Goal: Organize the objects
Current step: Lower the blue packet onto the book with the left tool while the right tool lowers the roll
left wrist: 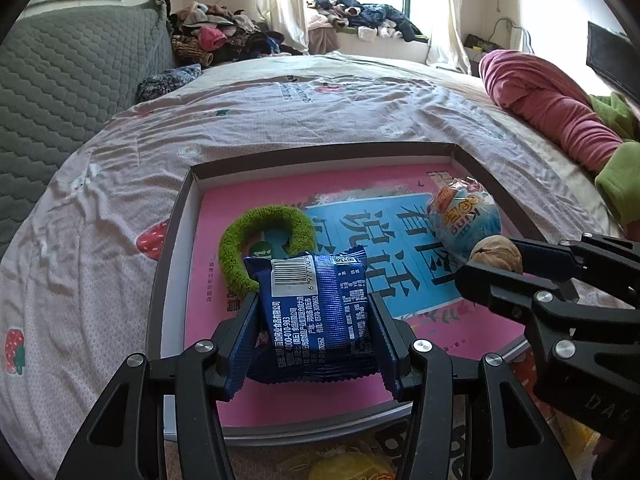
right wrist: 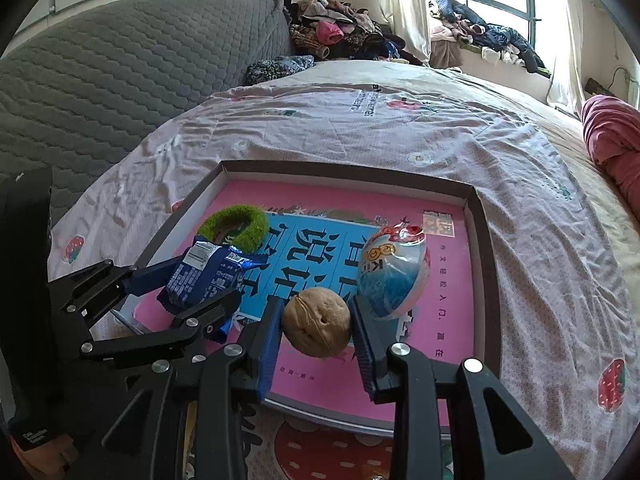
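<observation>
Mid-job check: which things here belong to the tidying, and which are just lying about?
Job:
- blue snack packet in left gripper
- walnut in right gripper
- green hair tie
- wrapped toy egg
- shallow box

Lying about:
- clothes pile
- pink blanket

Left wrist view: I looked steeply down, close over the near edge of the shallow grey-walled tray with a pink printed floor [left wrist: 182, 216], toward the window. Right wrist view: I looked from beside it, angled likewise, equally near. Shared: the tray [right wrist: 482, 240], the strawberry-print bedsheet [left wrist: 120, 152], each other's gripper.
</observation>
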A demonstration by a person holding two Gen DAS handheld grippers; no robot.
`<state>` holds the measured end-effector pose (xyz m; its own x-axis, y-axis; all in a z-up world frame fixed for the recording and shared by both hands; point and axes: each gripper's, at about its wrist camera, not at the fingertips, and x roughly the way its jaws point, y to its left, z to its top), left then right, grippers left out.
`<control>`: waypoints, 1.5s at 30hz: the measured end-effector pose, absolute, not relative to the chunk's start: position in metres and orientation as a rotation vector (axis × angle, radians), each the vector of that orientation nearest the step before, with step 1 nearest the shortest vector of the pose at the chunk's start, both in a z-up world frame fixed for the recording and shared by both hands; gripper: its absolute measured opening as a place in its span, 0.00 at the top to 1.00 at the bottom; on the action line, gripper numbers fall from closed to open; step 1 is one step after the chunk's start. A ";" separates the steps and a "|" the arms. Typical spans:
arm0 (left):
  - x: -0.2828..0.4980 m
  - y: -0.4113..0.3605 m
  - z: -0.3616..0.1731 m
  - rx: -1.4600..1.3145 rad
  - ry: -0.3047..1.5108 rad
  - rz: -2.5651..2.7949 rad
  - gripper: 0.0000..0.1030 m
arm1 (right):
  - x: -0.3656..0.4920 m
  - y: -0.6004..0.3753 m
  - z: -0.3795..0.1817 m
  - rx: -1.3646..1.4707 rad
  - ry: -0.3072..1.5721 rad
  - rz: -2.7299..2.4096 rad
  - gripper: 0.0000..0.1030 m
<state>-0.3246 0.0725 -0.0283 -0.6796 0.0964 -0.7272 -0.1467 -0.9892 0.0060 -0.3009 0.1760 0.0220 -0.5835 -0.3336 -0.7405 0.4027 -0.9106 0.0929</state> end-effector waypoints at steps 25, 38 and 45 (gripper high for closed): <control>-0.328 0.074 -0.038 -1.238 0.134 2.756 0.47 | -0.312 0.180 -0.002 1.248 0.115 -2.462 0.67; -0.328 0.071 -0.039 -1.237 0.130 2.756 0.47 | -0.314 0.178 -0.010 1.291 0.149 -2.461 0.67; -0.329 0.072 -0.039 -1.241 0.134 2.756 0.47 | -0.315 0.177 -0.012 1.304 0.159 -2.456 0.67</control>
